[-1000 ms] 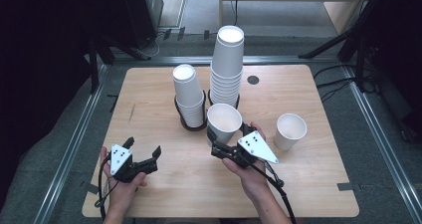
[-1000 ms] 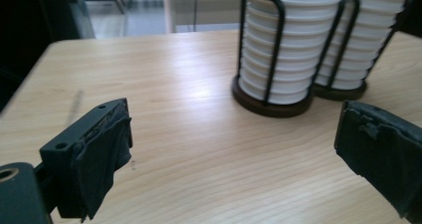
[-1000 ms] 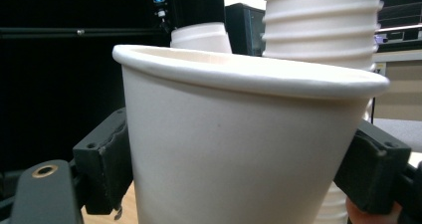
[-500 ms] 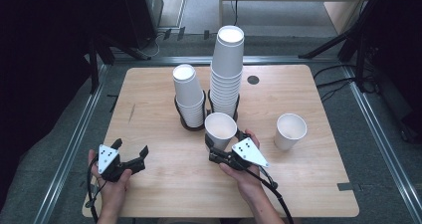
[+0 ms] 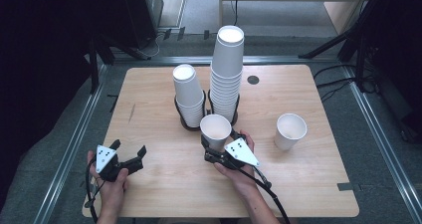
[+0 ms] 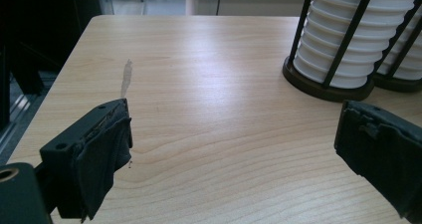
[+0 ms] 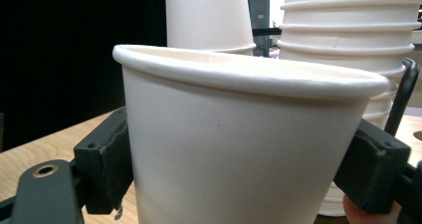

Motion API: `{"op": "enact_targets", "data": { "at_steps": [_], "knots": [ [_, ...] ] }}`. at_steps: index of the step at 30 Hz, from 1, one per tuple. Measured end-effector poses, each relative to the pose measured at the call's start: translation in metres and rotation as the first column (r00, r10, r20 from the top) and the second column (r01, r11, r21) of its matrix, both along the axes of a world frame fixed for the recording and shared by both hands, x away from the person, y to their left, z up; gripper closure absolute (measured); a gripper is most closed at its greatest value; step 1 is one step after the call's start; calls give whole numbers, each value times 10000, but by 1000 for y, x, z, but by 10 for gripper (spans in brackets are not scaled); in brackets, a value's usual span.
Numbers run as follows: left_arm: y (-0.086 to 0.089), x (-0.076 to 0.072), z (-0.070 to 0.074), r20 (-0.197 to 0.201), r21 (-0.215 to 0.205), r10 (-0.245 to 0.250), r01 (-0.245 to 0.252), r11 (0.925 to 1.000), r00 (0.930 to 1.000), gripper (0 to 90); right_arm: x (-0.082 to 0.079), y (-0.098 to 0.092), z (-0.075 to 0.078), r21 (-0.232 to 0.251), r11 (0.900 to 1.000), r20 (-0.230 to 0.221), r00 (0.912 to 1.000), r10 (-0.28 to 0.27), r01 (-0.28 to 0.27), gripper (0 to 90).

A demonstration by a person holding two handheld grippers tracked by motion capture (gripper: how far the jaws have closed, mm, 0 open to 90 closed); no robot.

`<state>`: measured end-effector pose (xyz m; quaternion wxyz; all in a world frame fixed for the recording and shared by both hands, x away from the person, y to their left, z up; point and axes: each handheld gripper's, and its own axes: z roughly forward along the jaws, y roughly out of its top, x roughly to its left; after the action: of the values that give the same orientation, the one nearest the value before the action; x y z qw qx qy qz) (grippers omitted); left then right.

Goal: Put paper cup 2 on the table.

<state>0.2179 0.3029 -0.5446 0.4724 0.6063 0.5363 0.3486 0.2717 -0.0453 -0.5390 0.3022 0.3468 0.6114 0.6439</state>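
One paper cup [image 5: 215,130] sat upright between my right gripper's [image 5: 213,150] jaws, clamped at its wall, just before the two racked cup stacks [image 5: 226,74]; light and crushable, I judged, so grip gently below the rim; my left gripper [image 5: 128,157] gaped wide, empty.

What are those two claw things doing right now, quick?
Left gripper: open, holding nothing, above the table.
Right gripper: shut on a white paper cup.
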Motion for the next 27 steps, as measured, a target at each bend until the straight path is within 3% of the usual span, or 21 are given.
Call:
{"op": "enact_targets", "data": {
  "at_steps": [7, 16, 27],
  "knots": [
    [0, 0, -1, -15, -46, 10, -10, 10000, 10000, 19, 2, 0, -2, -183, 9998, -165, 9998, -77, 74, 153],
    [1, 1, -1, -45, -153, 17, -18, 9999, 10000, 19, 1, 3, -7, -971, 9953, -117, 9999, -14, 2, 153],
    [1, 1, -1, -91, -206, 16, -18, 9998, 10000, 19, -1, 4, -9, -1383, 9904, -214, 9997, -68, 37, 150]
  ]
}}
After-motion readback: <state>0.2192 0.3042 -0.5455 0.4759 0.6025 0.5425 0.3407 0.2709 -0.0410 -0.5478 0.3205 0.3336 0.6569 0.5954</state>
